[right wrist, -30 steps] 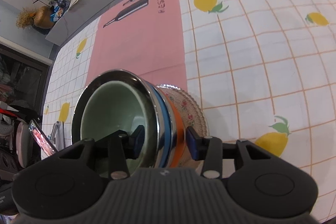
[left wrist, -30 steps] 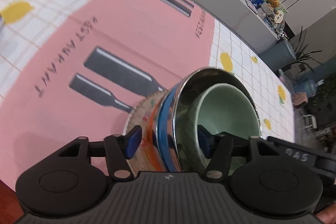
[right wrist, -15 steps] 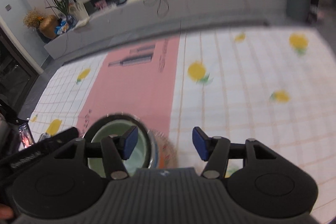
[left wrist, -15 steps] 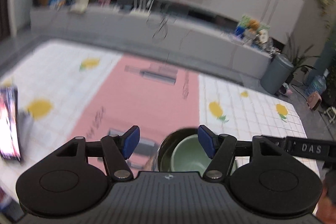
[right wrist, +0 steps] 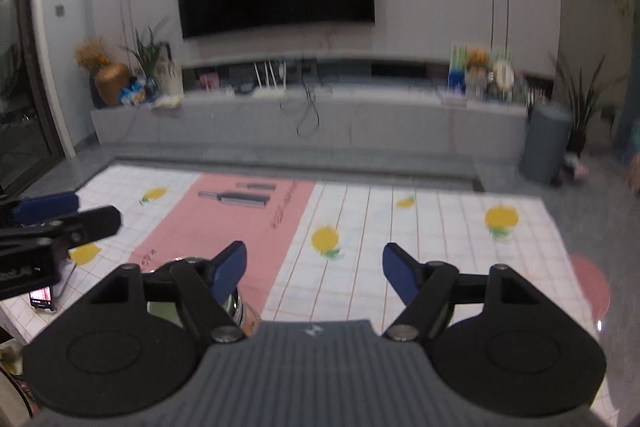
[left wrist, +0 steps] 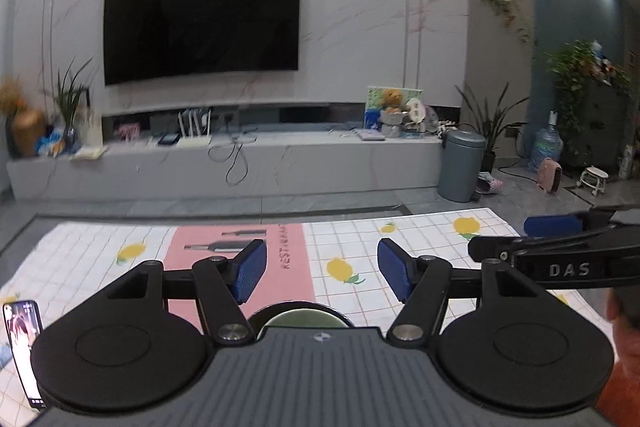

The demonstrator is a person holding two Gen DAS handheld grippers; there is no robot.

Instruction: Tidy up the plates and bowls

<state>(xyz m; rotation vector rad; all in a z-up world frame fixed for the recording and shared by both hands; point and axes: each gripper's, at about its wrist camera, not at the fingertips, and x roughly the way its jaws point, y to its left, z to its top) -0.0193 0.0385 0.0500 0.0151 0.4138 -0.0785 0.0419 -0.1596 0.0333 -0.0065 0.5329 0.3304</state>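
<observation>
The stack stands low in both views, mostly hidden behind the gripper bodies. In it, a pale green bowl (left wrist: 300, 319) sits inside a steel bowl (right wrist: 235, 301), over an orange-rimmed patterned plate (right wrist: 250, 323). My left gripper (left wrist: 322, 273) is open above and behind the stack, with nothing between its blue pads. My right gripper (right wrist: 314, 273) is lifted off to the stack's right. Its jaws are opening, with only tablecloth showing between them. Each gripper appears in the other's view: the right gripper (left wrist: 560, 247) and the left gripper (right wrist: 52, 223).
The table wears a lemon-print checked cloth (left wrist: 400, 239) with a pink mat (left wrist: 240, 251) down its middle. A lit phone (left wrist: 22, 347) leans at the left edge. Beyond the table are a TV cabinet (left wrist: 240, 163), a grey bin (left wrist: 460, 167) and plants.
Both grippers have let go of the stack, risen and tilted up toward the room. The stack has dropped to the bottom of each view. The right jaws have spread wider.
</observation>
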